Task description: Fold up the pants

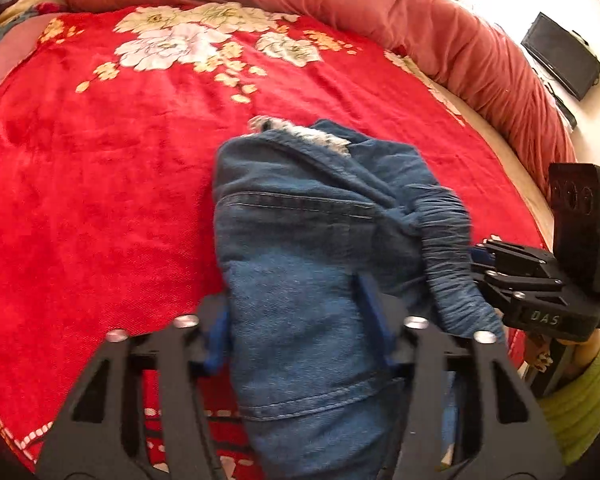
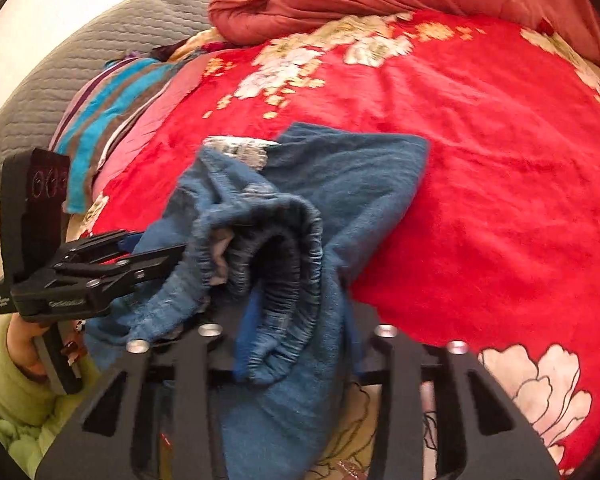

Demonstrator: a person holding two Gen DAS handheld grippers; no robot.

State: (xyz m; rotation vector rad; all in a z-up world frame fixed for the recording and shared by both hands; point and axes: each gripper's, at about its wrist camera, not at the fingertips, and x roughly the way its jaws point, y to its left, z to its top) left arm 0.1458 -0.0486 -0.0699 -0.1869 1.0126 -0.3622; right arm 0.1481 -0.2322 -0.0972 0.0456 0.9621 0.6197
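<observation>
Blue denim pants (image 1: pixel 300 240) with an elastic waistband (image 1: pixel 448 248) hang bunched over the red floral blanket (image 1: pixel 100 200). My left gripper (image 1: pixel 300 328) is shut on the denim, which fills the gap between its blue pads. In the right wrist view my right gripper (image 2: pixel 296 320) is shut on the pants (image 2: pixel 340 184) at the gathered waistband (image 2: pixel 300 248). The right gripper shows in the left wrist view (image 1: pixel 480 264), clamped on the waistband. The left gripper shows in the right wrist view (image 2: pixel 156 256), clamped on the cloth. A frayed pale hem (image 2: pixel 240 150) lies at the far end.
A rolled pink quilt (image 1: pixel 420 12) runs along the far and right side of the bed. A striped pillow (image 2: pixel 112 108) and grey padded headboard (image 2: pixel 100 44) lie to the left. A black box (image 1: pixel 560 56) sits on the floor beyond the bed.
</observation>
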